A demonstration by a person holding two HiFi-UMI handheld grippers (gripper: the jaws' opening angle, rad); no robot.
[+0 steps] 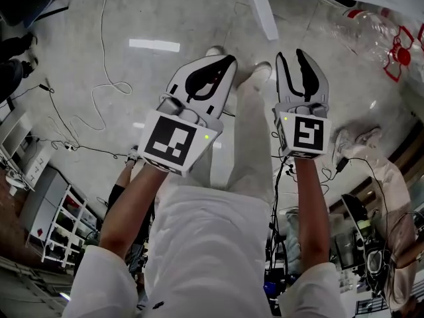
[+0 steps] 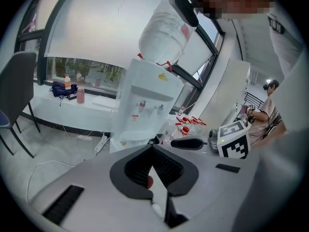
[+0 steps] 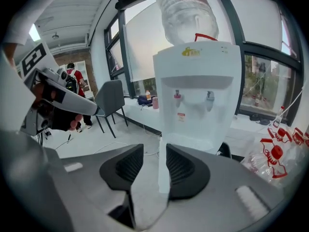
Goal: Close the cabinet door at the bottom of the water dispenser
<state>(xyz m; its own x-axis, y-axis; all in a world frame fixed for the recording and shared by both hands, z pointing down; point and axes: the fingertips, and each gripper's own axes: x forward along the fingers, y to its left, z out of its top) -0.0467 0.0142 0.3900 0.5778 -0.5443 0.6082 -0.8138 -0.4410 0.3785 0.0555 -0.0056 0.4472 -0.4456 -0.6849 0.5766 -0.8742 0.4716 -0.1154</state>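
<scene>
Pale office floor (image 3: 108, 144) by tall windows (image 3: 263, 76): white box-shaped water dispenser (image 3: 198, 95), clear plastic bottle (image 3: 186, 13) atop, at twelve o'clock; grey right gripper (image 3: 154, 149) jaws apart, grey left gripper (image 2: 152, 147) jaws together.

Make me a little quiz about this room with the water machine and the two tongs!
1. True or false: a big bottle sits on top of the water dispenser.
2. Which tongs stand open? A) left B) right C) both
3. Fill in: in the right gripper view, a grey ____ stands left of the water dispenser.

Key: 1 true. 2 B: the right tongs are apart, while the left tongs meet at the tips. 3 chair.
</scene>
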